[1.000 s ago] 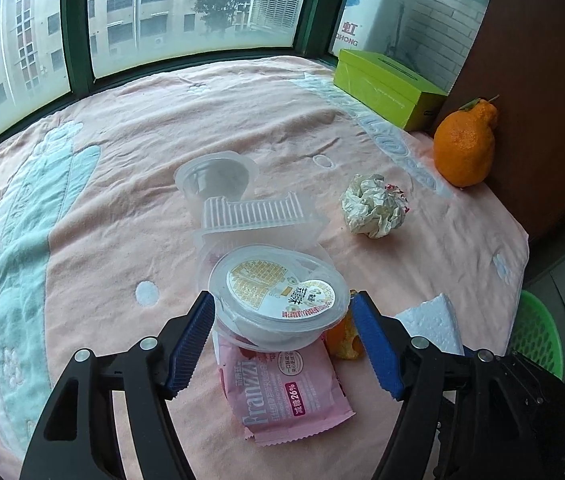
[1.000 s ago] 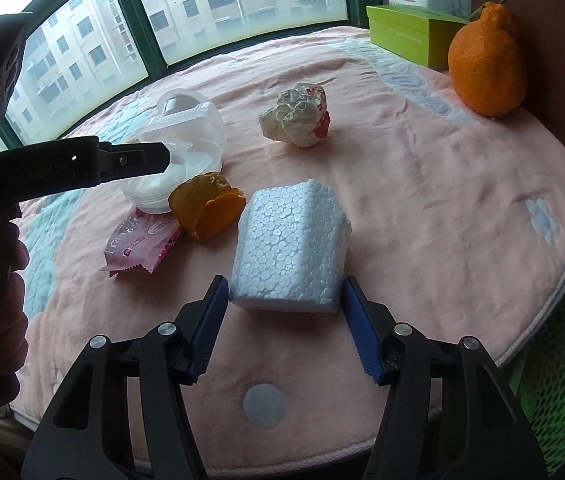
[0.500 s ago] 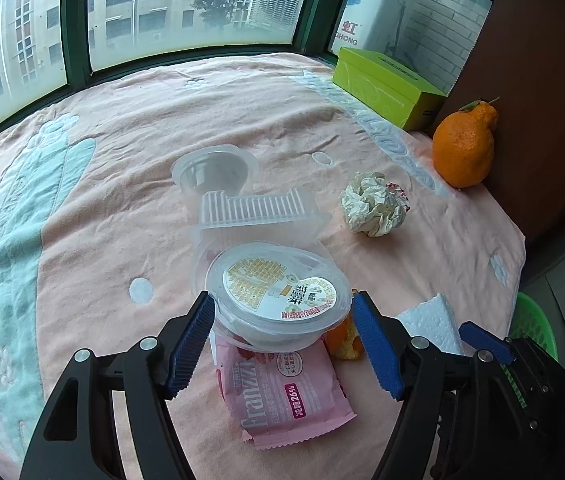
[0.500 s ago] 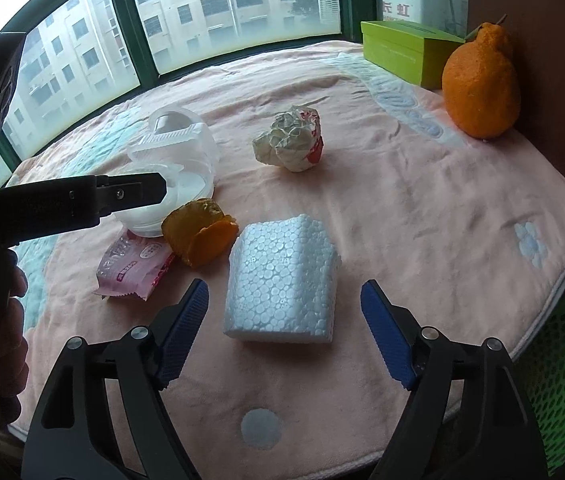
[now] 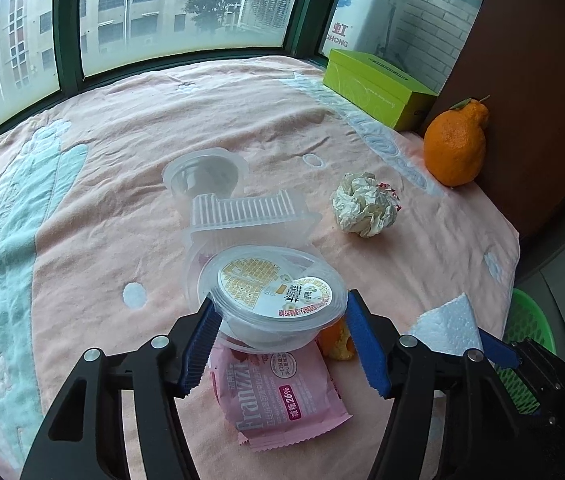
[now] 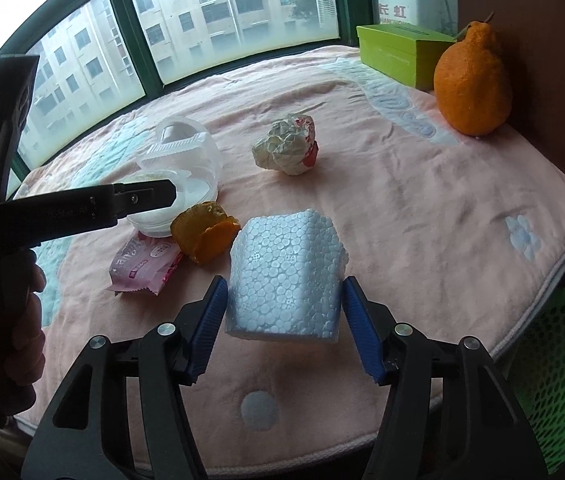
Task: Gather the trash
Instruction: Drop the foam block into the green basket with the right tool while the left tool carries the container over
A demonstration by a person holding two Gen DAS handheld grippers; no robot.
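My left gripper [image 5: 280, 308] is closing, and its blue pads press on both sides of a round lidded plastic bowl [image 5: 274, 288] that sits on a pink snack wrapper [image 5: 282, 392]. Behind the bowl lie a clear ribbed tray [image 5: 250, 216] and a clear cup [image 5: 202, 176]. An orange peel [image 6: 202, 236] rests beside the wrapper. A crumpled paper ball [image 6: 286, 148] lies farther back. My right gripper [image 6: 284, 286] is closing too, with its pads against a white foam block [image 6: 286, 276] held slightly above the cloth.
A pink cloth [image 6: 422, 208] covers the round table. A whole orange fruit [image 6: 470, 80] and a green box [image 6: 398, 52] stand at the back right by a brown wall. A green mesh basket [image 6: 562, 360] sits below the table's right edge. Windows run along the back.
The right jaws opened wide around the foam block, then closed on it again and raised it a little. The left jaws narrowed onto the bowl.
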